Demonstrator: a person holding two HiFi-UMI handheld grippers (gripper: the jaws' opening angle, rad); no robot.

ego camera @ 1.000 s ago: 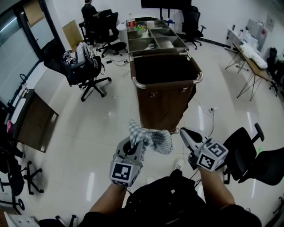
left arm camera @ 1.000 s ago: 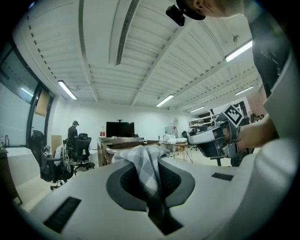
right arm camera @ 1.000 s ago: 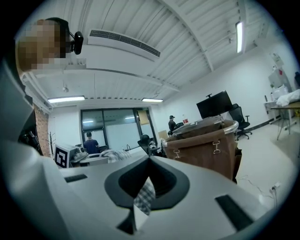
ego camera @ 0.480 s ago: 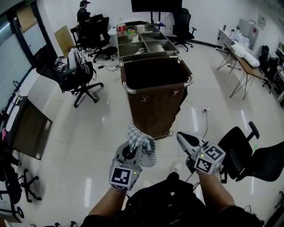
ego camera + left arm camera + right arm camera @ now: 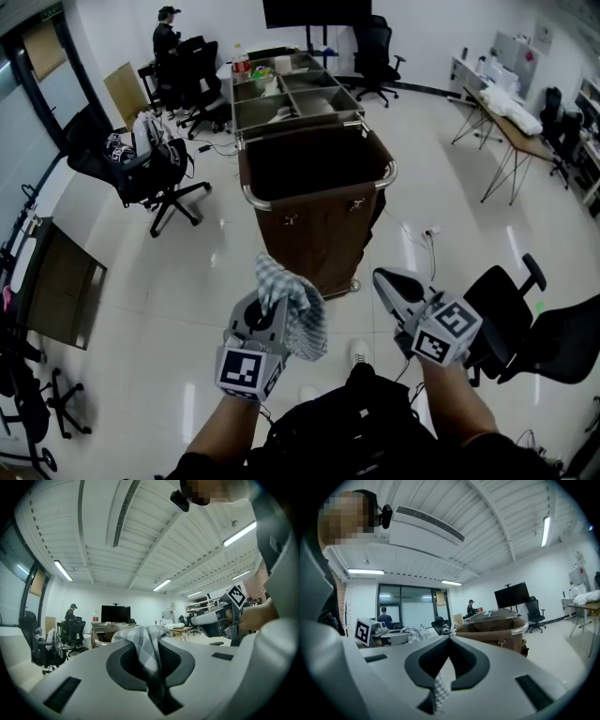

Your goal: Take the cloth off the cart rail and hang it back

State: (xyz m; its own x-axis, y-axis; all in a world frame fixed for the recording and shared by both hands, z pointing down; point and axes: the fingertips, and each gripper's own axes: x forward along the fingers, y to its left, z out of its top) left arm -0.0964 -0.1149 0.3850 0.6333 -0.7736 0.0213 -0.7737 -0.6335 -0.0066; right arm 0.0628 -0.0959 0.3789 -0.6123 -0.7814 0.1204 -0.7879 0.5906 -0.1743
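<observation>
Left tongs [image 5: 261, 314] clenched on cloth [image 5: 300, 309]. Cloth is bunched, on near side of cart [image 5: 323, 239], not yet at rail [image 5: 314, 194]. Right tongs [image 5: 389, 281] closed, tips together. Risk: one-point grip, so cloth may land on rail as lump, then slide off to floor or into cart.

I hold the grey-checked cloth [image 5: 294, 305] pinched in my left gripper [image 5: 266, 311] — short of the brown-bagged cart [image 5: 319, 234] — right gripper [image 5: 392, 284] alongside, clear of it.
</observation>
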